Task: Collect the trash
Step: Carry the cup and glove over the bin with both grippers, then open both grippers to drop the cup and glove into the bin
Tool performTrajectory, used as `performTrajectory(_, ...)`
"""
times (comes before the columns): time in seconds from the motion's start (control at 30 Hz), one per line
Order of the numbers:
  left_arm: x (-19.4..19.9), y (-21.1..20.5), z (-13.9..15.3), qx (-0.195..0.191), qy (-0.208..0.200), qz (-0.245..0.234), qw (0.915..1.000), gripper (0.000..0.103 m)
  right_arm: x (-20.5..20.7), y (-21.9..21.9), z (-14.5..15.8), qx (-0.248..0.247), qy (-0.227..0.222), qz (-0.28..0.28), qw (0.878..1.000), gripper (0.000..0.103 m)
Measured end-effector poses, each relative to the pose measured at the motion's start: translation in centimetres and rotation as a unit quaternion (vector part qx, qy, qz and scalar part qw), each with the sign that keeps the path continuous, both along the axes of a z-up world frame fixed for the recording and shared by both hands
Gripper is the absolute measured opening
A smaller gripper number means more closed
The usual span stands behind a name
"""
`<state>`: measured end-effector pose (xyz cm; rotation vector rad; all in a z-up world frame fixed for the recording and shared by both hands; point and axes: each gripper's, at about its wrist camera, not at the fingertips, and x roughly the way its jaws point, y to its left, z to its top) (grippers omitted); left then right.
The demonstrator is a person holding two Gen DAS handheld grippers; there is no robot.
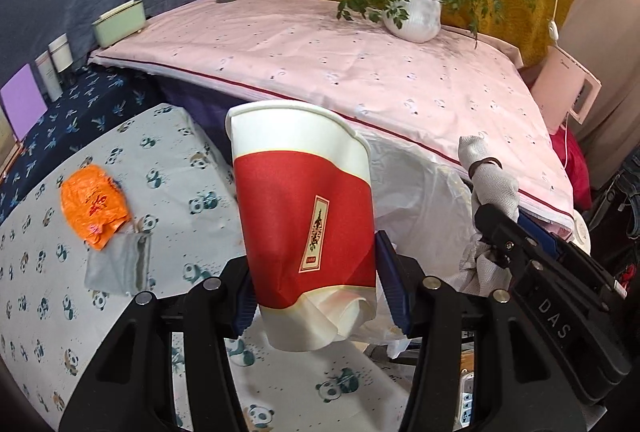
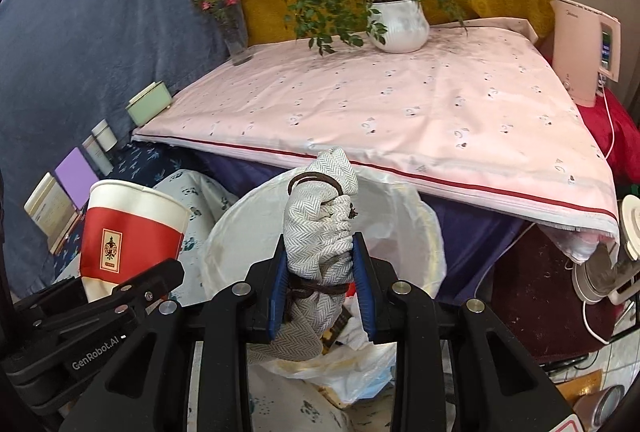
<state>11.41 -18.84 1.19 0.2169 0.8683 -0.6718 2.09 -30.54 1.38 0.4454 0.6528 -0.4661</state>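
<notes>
My left gripper [image 1: 316, 296] is shut on a crumpled red and white paper cup [image 1: 304, 220], held upright above the panda-print cloth. The cup also shows in the right wrist view [image 2: 128, 236], left of my right gripper. My right gripper [image 2: 322, 284] is shut on a grey herringbone cloth bundle [image 2: 320, 216] tied with brown cord, held over the open white trash bag [image 2: 404, 232]. The bundle and right gripper show in the left wrist view [image 1: 490, 183] to the right of the cup. An orange wrapper [image 1: 94, 205] and a grey flat pouch [image 1: 120, 266] lie on the panda cloth at left.
A raised pink-covered table [image 2: 400, 103] stands behind, with a potted plant [image 2: 396, 23] and a flower vase [image 2: 234, 27]. A green box [image 1: 120, 21], jars and a purple card [image 1: 22, 99] line the left wall. A pink appliance [image 2: 584, 47] stands at right.
</notes>
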Motion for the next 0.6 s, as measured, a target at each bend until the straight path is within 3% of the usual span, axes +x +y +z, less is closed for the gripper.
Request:
performTrajectory(0.23,-0.1,-2.2,-0.4,0.0,0.008,-0.021,0.9998,0.051,-0.5,-1.4,-0.5,0.005,-0.001,-0.012,1.0,0.029)
performTrajectory(0.4,0.2,-2.7,-0.7,0.002,0.001,-0.019,0.9998,0.067,-0.5,-1.8,-0.8,0.009,0.001,-0.015,1.0,0.029)
performTrajectory(0.6,1.0,-1.4,-1.0,-0.001,0.004,0.002,1.0,0.071,0.1,-1.7,-1.0,0.01,0.005,-0.011,1.0,0.029)
